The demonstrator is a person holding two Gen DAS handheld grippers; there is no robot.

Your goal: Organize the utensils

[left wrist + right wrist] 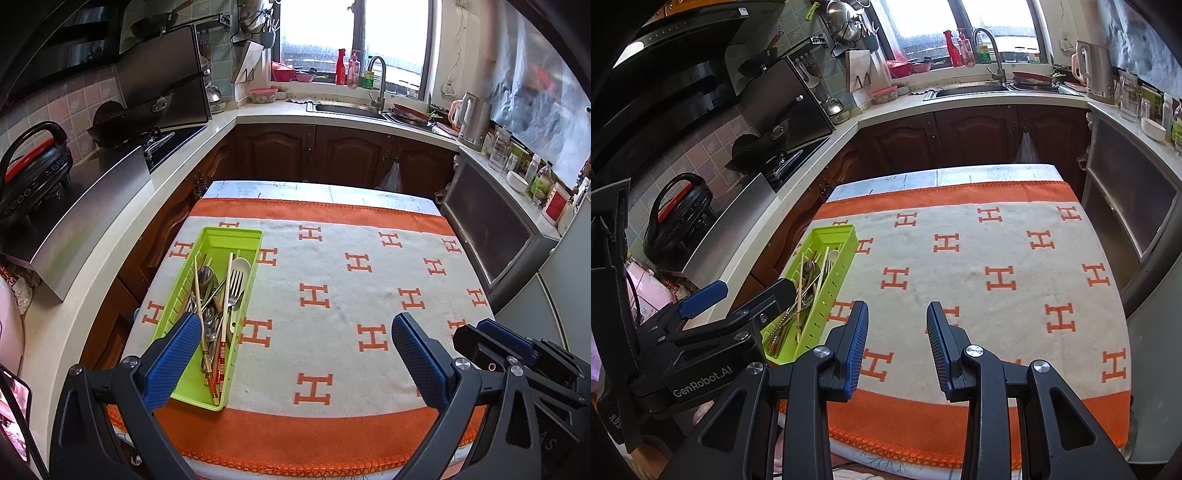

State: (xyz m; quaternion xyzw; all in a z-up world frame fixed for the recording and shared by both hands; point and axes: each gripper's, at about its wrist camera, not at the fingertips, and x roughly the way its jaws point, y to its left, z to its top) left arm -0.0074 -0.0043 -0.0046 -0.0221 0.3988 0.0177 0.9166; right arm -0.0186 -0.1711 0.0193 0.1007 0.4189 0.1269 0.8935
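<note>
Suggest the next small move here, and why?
Probably ease the left hand-held gripper left and down toward the chopsticks in the green tray. All utensils lie jumbled in that tray; the orange-and-white cloth around it is bare. Both hand-held grippers are open and empty, and the right hand-held gripper sits farther from the tray.

Wide open stretch of table [997,258] across the middle and right, nothing standing on the cloth. Only obstacle: the green tray [218,236] of utensils [216,295] hugging the left edge, the left hand-held gripper [295,354] hanging beside it, jaws spread.
</note>
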